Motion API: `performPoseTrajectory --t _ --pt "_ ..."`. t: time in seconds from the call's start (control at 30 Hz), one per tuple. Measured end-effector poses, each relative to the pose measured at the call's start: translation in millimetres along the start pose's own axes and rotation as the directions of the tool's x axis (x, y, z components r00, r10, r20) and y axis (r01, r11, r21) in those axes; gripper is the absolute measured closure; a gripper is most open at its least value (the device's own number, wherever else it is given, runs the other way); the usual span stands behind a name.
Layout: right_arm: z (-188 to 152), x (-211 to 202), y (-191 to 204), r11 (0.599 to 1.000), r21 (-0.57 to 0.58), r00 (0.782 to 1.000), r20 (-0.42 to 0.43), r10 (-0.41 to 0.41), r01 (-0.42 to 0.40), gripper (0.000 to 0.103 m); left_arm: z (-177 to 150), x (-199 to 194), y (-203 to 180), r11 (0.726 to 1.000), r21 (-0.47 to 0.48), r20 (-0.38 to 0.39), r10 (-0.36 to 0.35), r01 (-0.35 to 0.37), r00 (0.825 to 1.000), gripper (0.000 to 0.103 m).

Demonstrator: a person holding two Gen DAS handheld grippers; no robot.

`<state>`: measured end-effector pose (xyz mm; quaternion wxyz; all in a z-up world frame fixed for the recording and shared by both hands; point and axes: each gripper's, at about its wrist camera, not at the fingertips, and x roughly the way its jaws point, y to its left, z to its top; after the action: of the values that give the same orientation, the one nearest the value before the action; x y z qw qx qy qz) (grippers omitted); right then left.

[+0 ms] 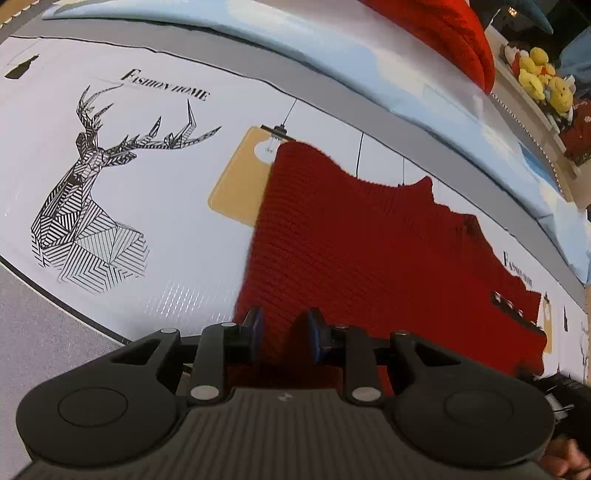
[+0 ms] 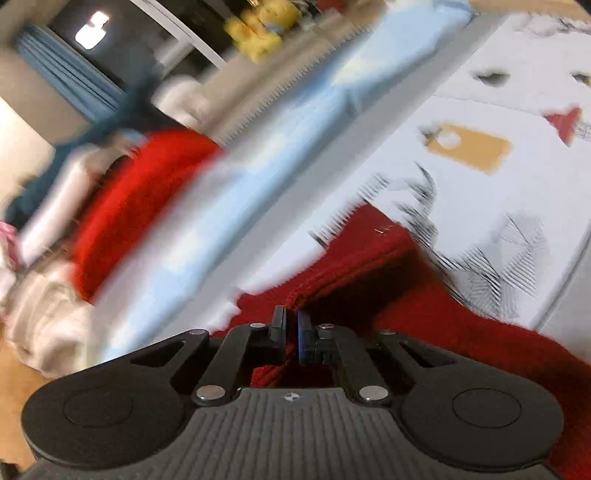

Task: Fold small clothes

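A dark red knitted garment (image 1: 354, 243) lies spread on the white printed tablecloth (image 1: 155, 192). My left gripper (image 1: 284, 325) is open, its blue-padded fingers (image 1: 255, 325) resting over the garment's near edge with the knit between them. In the right wrist view, which is motion-blurred, my right gripper (image 2: 291, 325) is shut on a ribbed edge of the same red garment (image 2: 461, 332) and lifts a fold of it off the cloth. The other gripper shows small at the garment's far right edge in the left wrist view (image 1: 513, 306).
A light blue fabric strip (image 1: 332, 48) runs along the table's far side. A bright red knit (image 1: 454, 33) and a pile of white clothes (image 2: 44, 317) lie beyond it. Yellow plush toys (image 1: 543, 77) sit on a shelf. The tablecloth carries a deer print (image 1: 92, 192).
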<state>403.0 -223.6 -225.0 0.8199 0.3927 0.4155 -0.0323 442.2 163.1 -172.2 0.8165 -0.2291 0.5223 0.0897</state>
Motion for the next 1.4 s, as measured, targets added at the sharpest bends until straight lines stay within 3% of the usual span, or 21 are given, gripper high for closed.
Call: performPoseTrajectory --t 0.03,0.07,0.1,0.17,0.23,0.37,0.43,0.5,0.57,0.63,0.73,0.83,0.97,1.1,1.2,1.3,1.4 --pt "-1 13 -13 0.996 0.051 0.994 -0.082 -0.075 0.079 0.096 -1 1 0 1.0 0.008 -0.003 0.004 -0.004 1.0 0.076" --pt "-4 20 -26 0.985 0.124 0.985 -0.141 -0.102 0.12 0.093 -1 2 -1 1.0 0.015 -0.004 0.007 -0.007 1.0 0.076" --pt "-6 19 -33 0.977 0.181 0.985 -0.145 -0.089 0.115 0.091 0 2 -1 1.0 0.018 -0.004 0.01 -0.01 1.0 0.076" --pt "0 8 -19 0.986 0.116 0.989 -0.097 -0.112 0.123 0.085 0 2 0 1.0 0.016 -0.006 0.009 -0.009 1.0 0.076" --pt "6 -10 -2 0.99 0.031 0.99 0.005 -0.137 0.137 0.075 -1 4 0 1.0 0.017 -0.008 0.011 -0.011 1.0 0.076" --pt "12 -28 -5 0.993 0.046 0.99 0.081 -0.112 0.109 0.073 -1 -2 -4 0.997 0.045 0.023 0.055 -0.056 0.998 0.076" --pt "17 -20 -11 0.995 0.07 0.996 0.058 -0.074 0.07 0.073 -1 -3 -7 0.998 0.055 0.02 0.032 -0.033 0.999 0.076" --pt "21 0 -23 0.992 0.121 0.999 -0.034 -0.041 0.045 0.071 -2 0 -7 0.999 0.047 -0.008 0.017 -0.017 1.0 0.076" --pt "21 19 -37 0.98 0.127 0.977 -0.165 -0.132 0.154 0.078 -4 2 -7 0.998 0.061 -0.015 0.033 -0.032 0.999 0.076" --pt "20 13 -43 0.972 0.187 0.983 -0.145 -0.114 0.14 0.075 -2 -3 -7 0.997 0.064 -0.01 0.038 -0.037 0.999 0.076" --pt "26 1 -17 0.993 0.046 0.991 -0.087 -0.106 0.11 0.063 -2 -11 -10 0.997 0.076 0.002 0.032 -0.032 0.999 0.076" --pt "31 -5 -12 0.989 0.01 0.984 -0.102 -0.143 0.145 0.062 -3 -17 -10 0.995 0.082 0.004 0.056 -0.056 0.998 0.076" --pt "41 -25 -16 0.983 0.038 0.979 -0.107 -0.174 0.179 0.06 -1 -50 -18 0.991 0.122 0.104 0.036 -0.048 0.994 0.076" --pt "56 -66 0 0.989 -0.064 0.991 -0.012 -0.134 0.133 0.06 -7 -92 -33 0.98 0.197 0.221 -0.017 -0.028 0.975 0.076" --pt "65 -98 6 0.983 -0.141 0.992 0.061 -0.106 0.114 0.06 -19 -124 -41 0.967 0.252 0.306 -0.049 -0.032 0.951 0.076" --pt "71 -141 11 0.971 -0.222 0.989 0.132 -0.063 0.091 0.06 -37 -159 -42 0.951 0.306 0.354 -0.059 -0.056 0.933 0.076" --pt "79 -192 10 0.973 -0.226 0.983 0.186 -0.009 0.052 0.06 -58 -198 -32 0.948 0.311 0.38 -0.053 -0.073 0.923 0.076"
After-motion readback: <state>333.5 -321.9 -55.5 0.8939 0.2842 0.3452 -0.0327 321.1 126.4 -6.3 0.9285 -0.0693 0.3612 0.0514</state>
